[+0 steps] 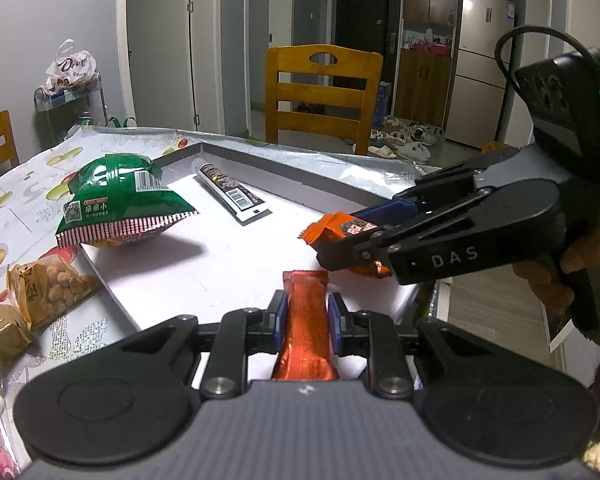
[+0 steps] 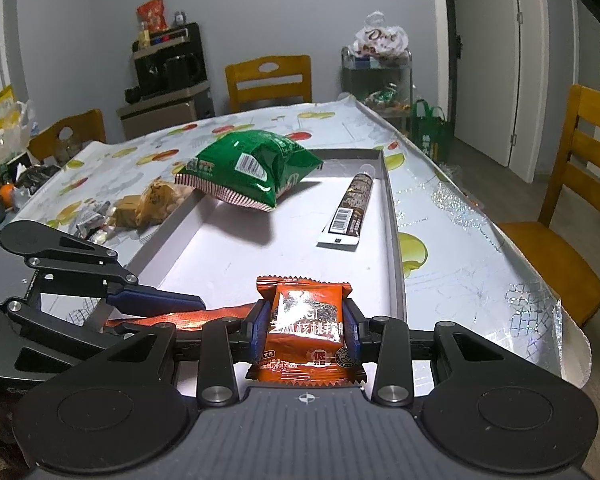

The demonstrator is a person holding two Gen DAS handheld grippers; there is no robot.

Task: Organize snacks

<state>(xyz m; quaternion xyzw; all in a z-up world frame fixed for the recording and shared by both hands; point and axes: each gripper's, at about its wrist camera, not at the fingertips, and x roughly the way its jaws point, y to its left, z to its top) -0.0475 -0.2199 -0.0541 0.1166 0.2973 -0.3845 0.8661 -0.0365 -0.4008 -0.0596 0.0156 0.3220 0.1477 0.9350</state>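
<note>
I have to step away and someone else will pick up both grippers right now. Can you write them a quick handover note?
Left gripper: jaws shut on the red bar, over the tray's near end.
Right gripper: jaws shut on the orange packet, over the same end.
In the tray: brown tube; green bag lies across its rim.
Left: set both held snacks in the tray, then the nut bag and brown packet on the table.

Grey walls, wooden chairs (image 1: 322, 92) around a table (image 2: 460, 248), fridge (image 1: 482, 68) behind.
</note>
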